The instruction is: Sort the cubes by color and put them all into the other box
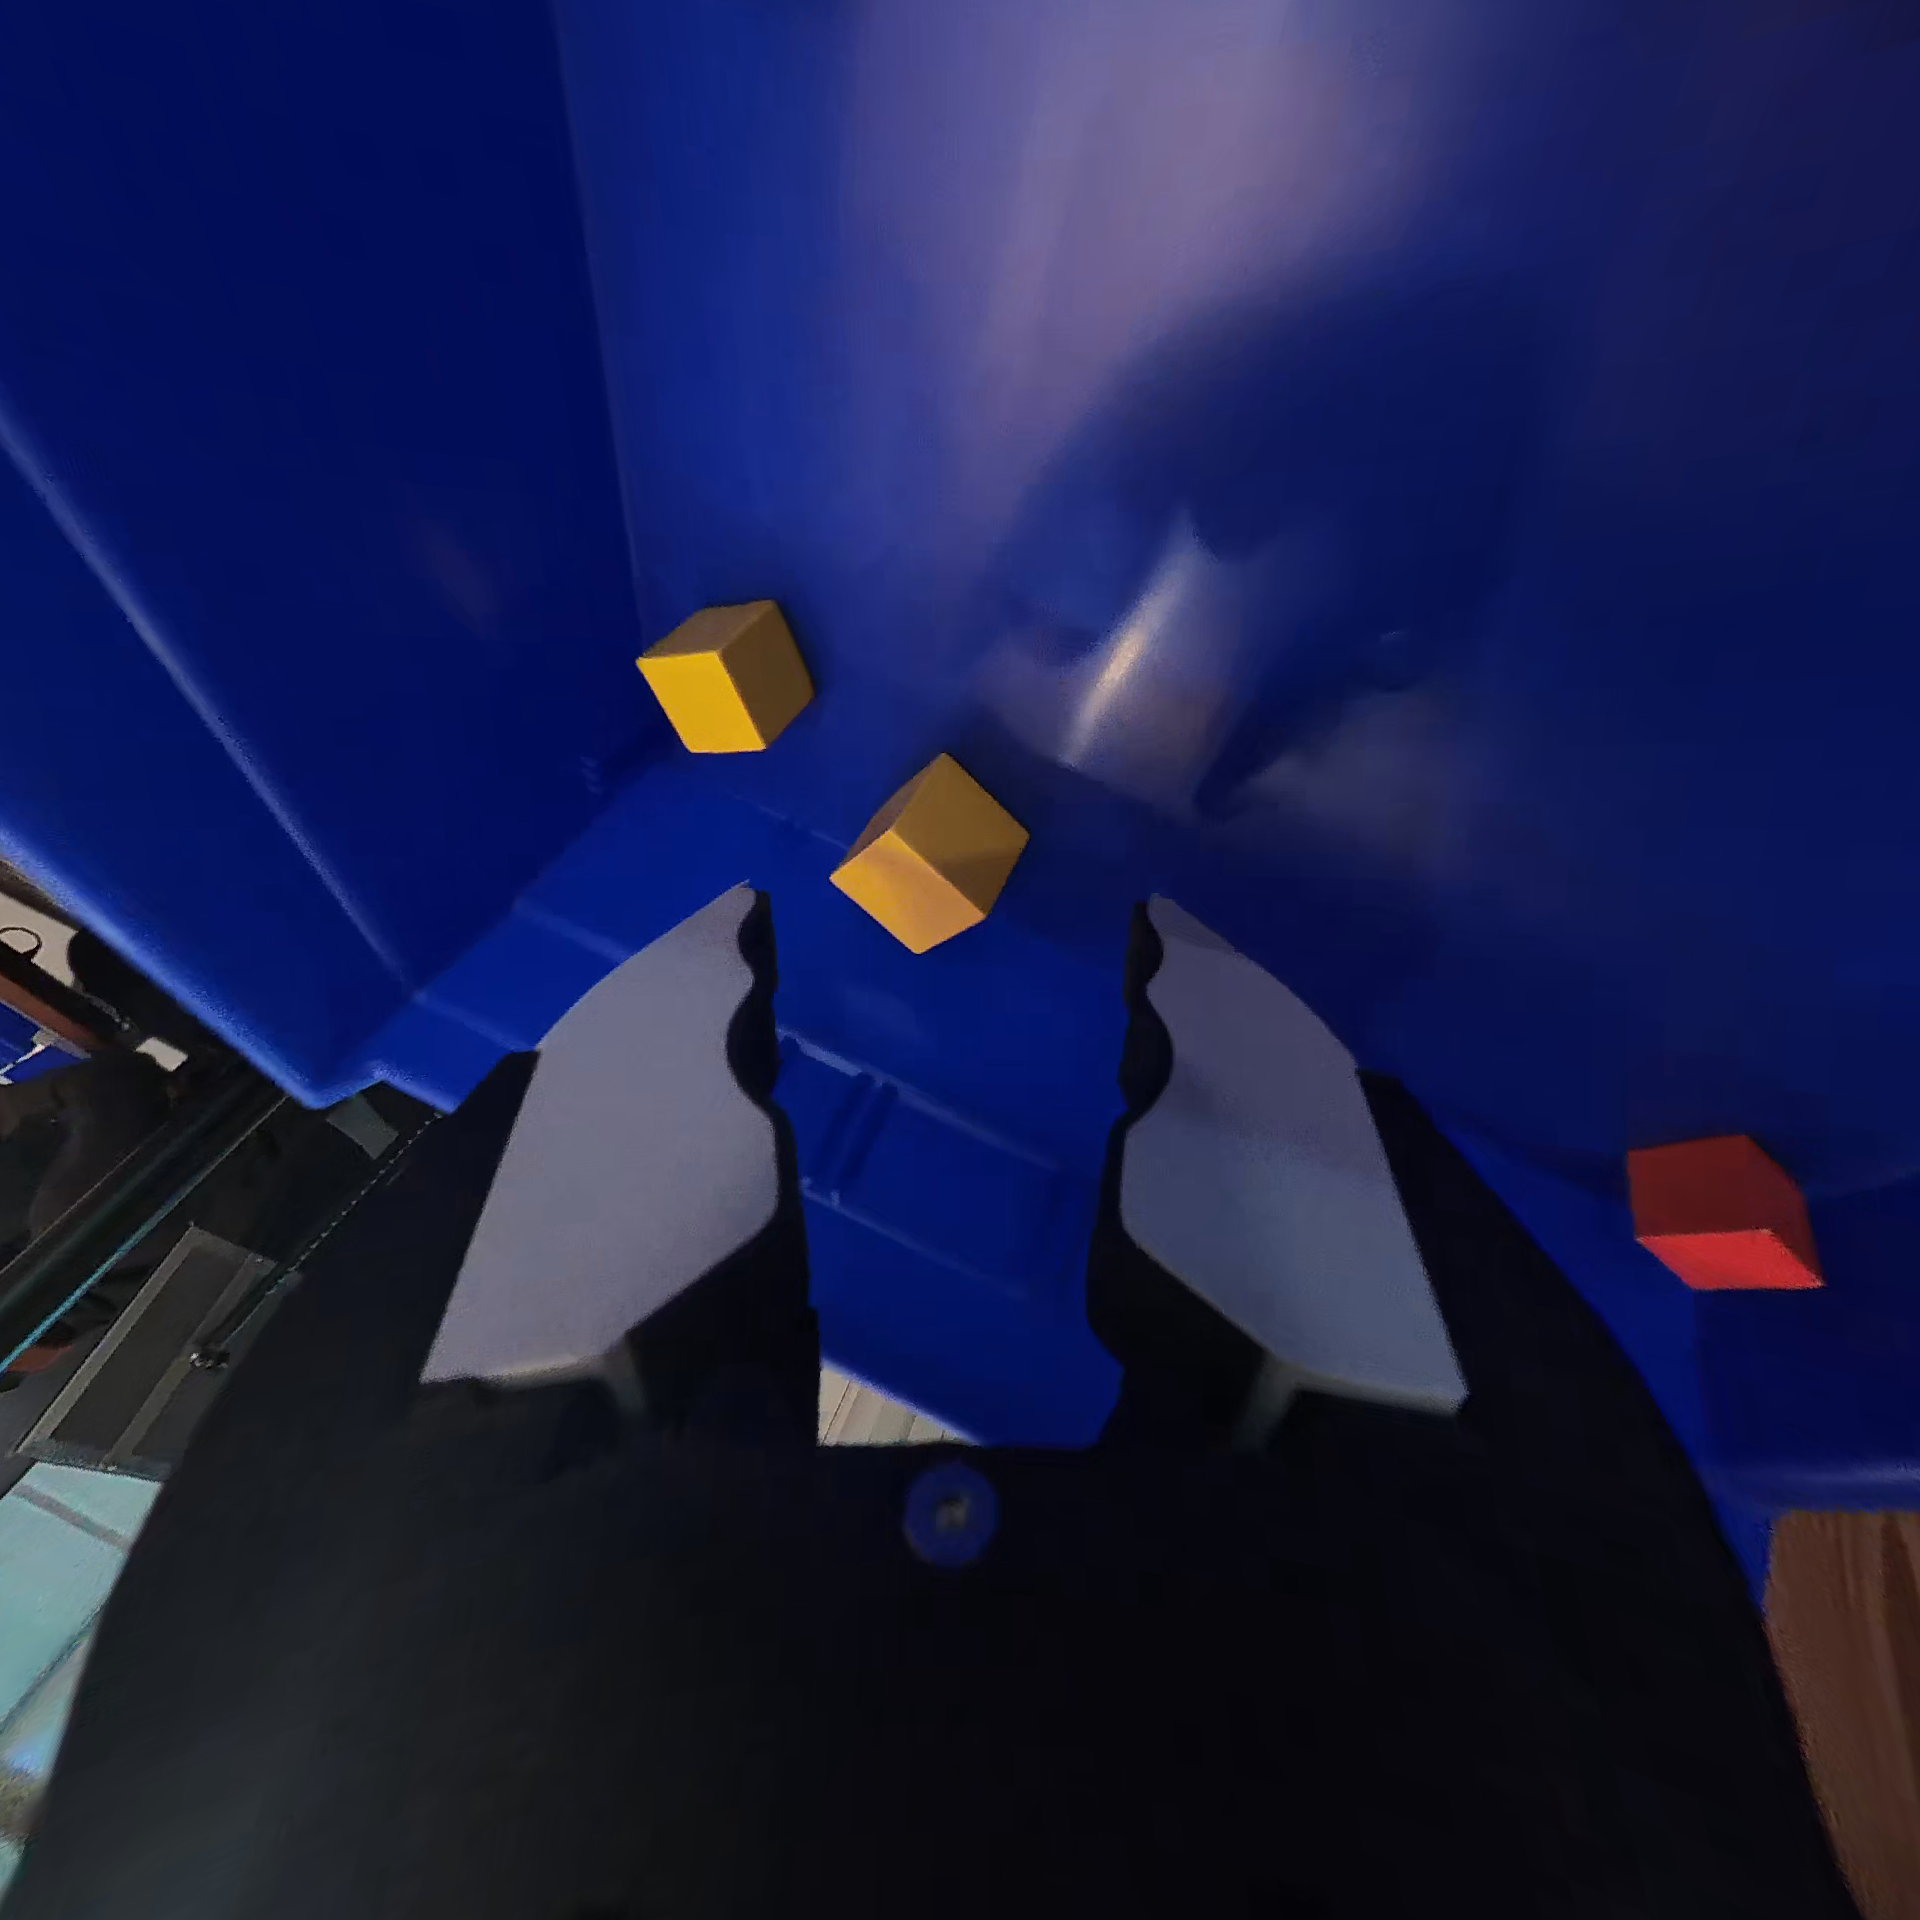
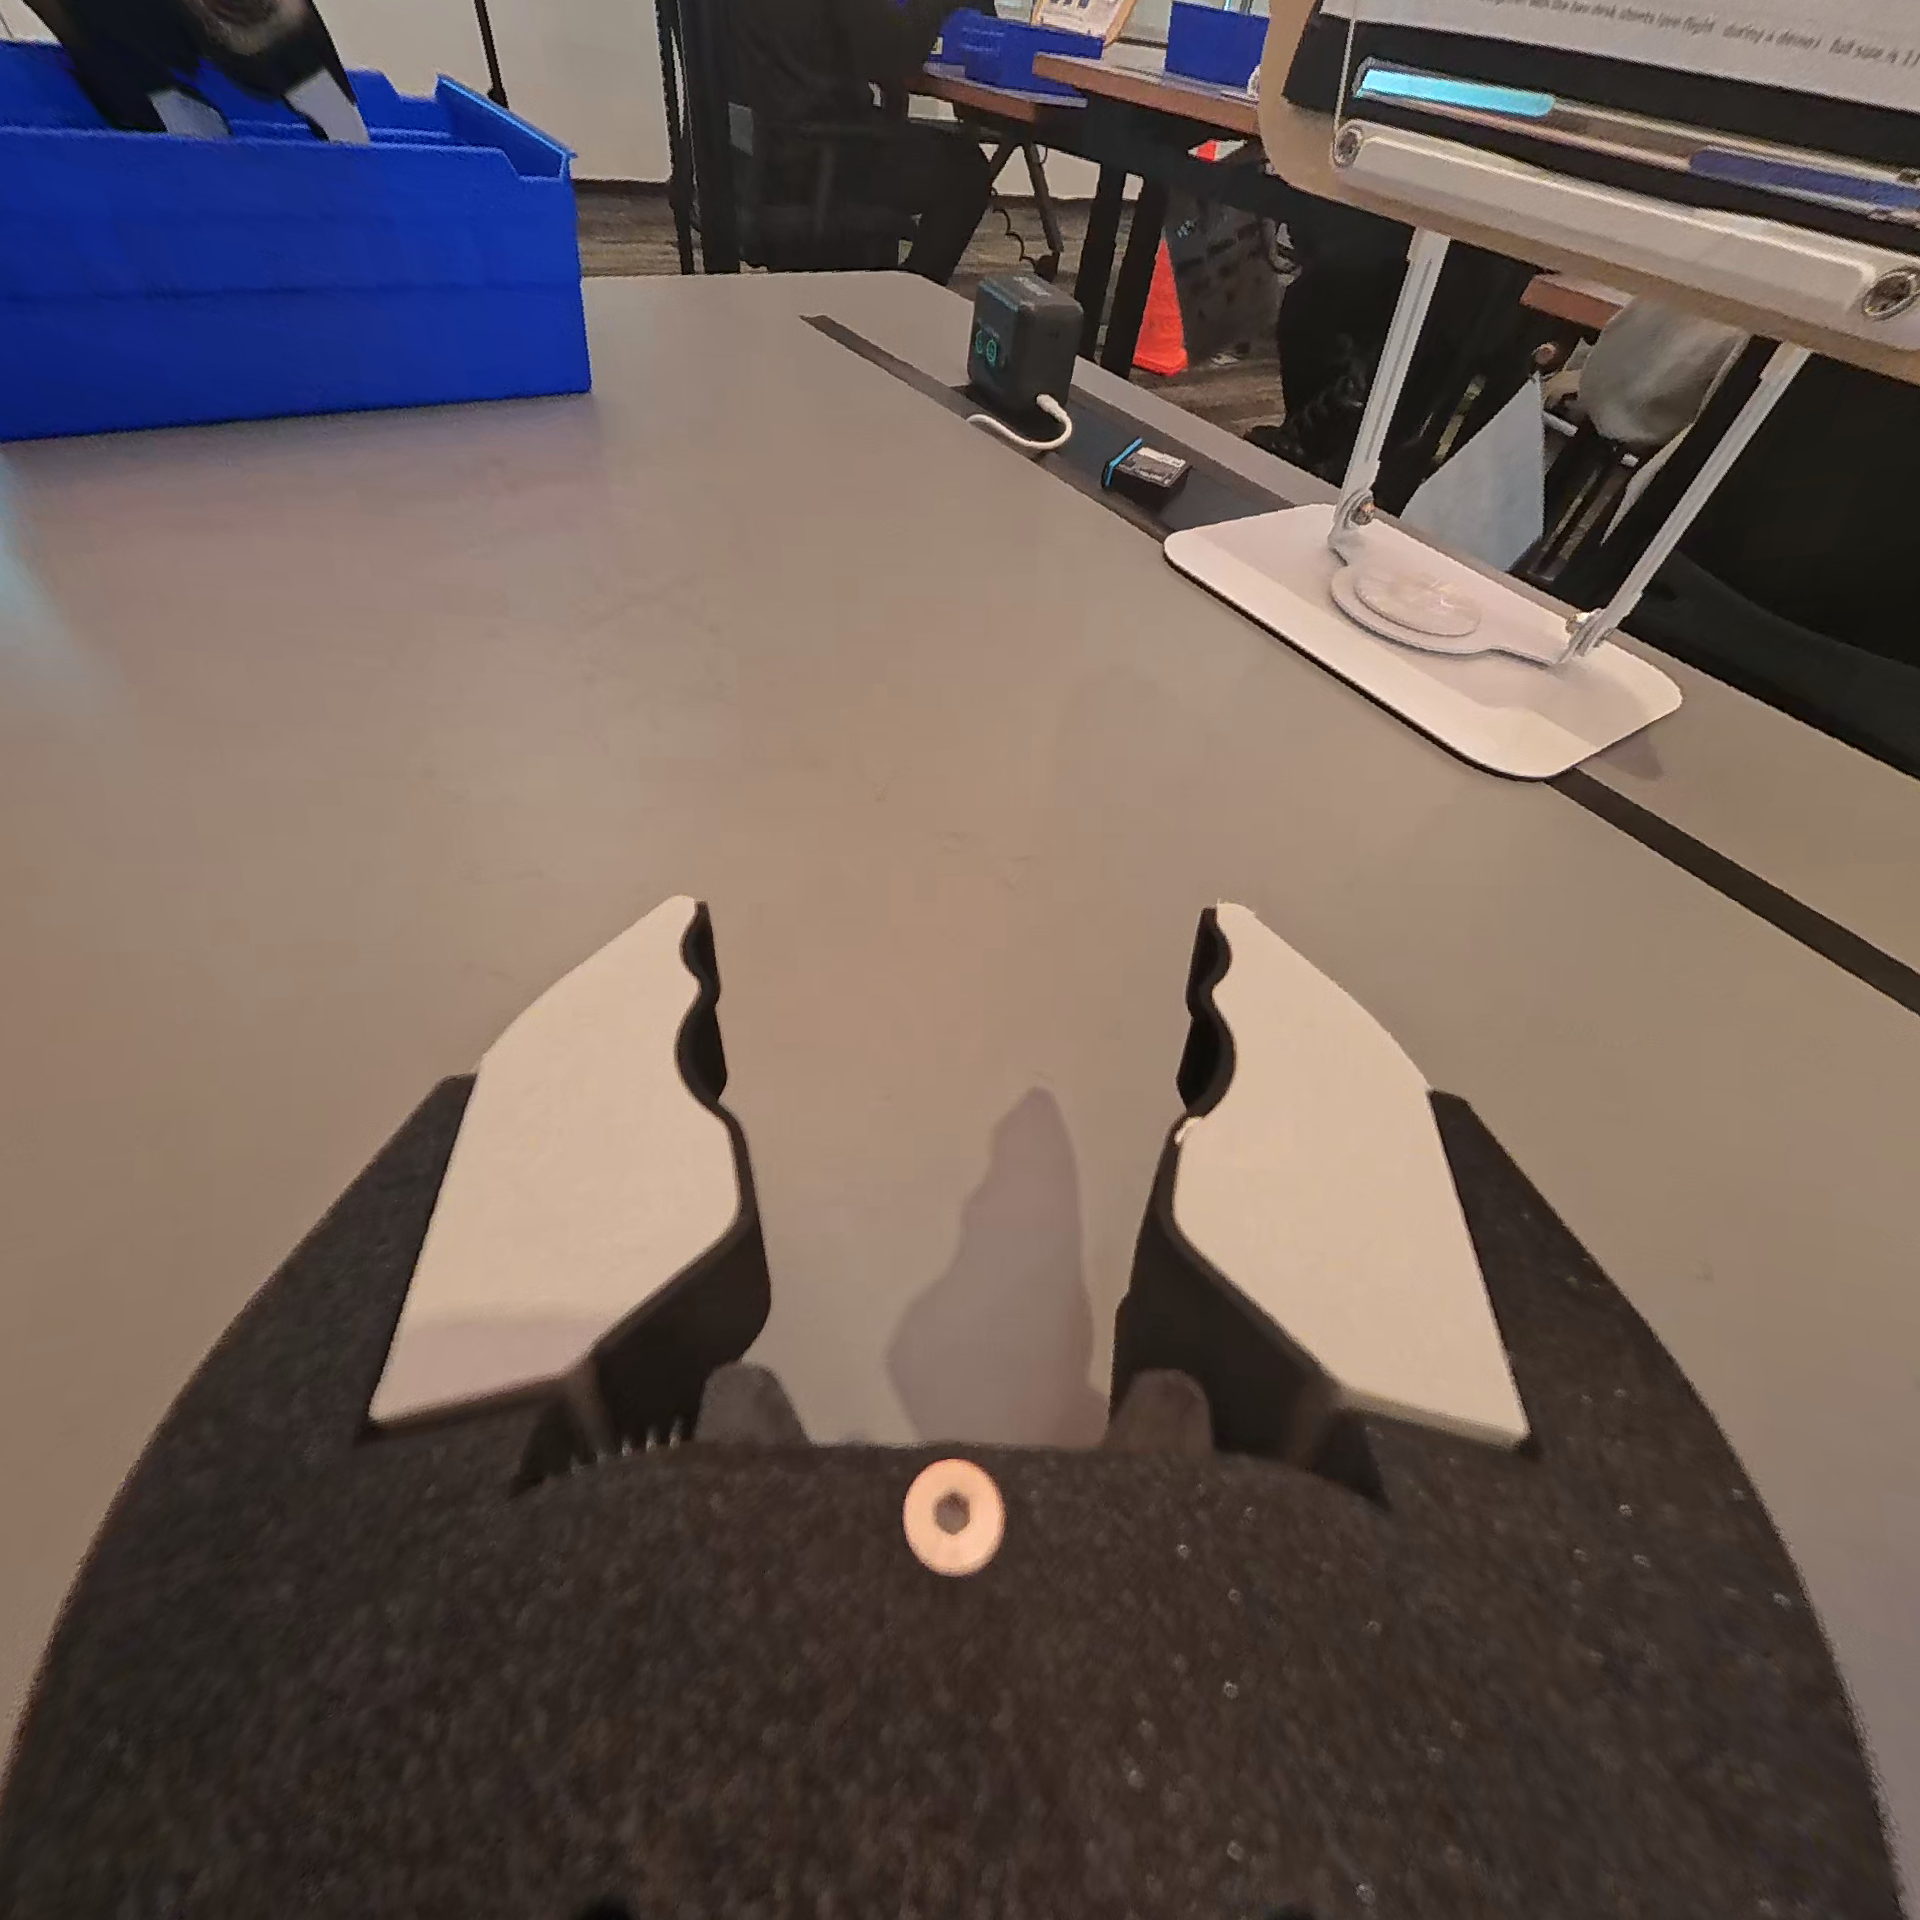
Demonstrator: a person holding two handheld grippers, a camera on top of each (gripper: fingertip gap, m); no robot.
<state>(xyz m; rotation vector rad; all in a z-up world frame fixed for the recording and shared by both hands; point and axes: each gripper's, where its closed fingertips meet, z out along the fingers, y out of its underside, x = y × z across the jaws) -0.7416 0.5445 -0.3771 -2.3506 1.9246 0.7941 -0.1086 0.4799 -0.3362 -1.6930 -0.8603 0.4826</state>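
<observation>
**Left wrist view: spread hand-held gripper over yellow cubes in the blue box**

Left wrist view: the left hand-held gripper (image 1: 951,904), with pale grey fingers on a black body, is spread wide and holds nothing. It points into a deep blue plastic box (image 1: 1143,416). Just beyond its tips lies a small yellow cube (image 1: 928,854), tilted on an edge and apart from both fingers. A second yellow cube (image 1: 725,677) sits farther in, close against the box's corner. A red cube (image 1: 1720,1216) lies well off to the right, near the box's edge.

In the right wrist view, the right hand-held gripper (image 2: 951,909) is likewise spread and empty, low over the bare grey bench (image 2: 727,675). The blue box (image 2: 281,260) stands at the far left of the bench, with the left hand-held gripper (image 2: 260,114) dipping into it. A white stand base (image 2: 1455,675) and a small dark charger (image 2: 1023,332) sit along the right side.
</observation>
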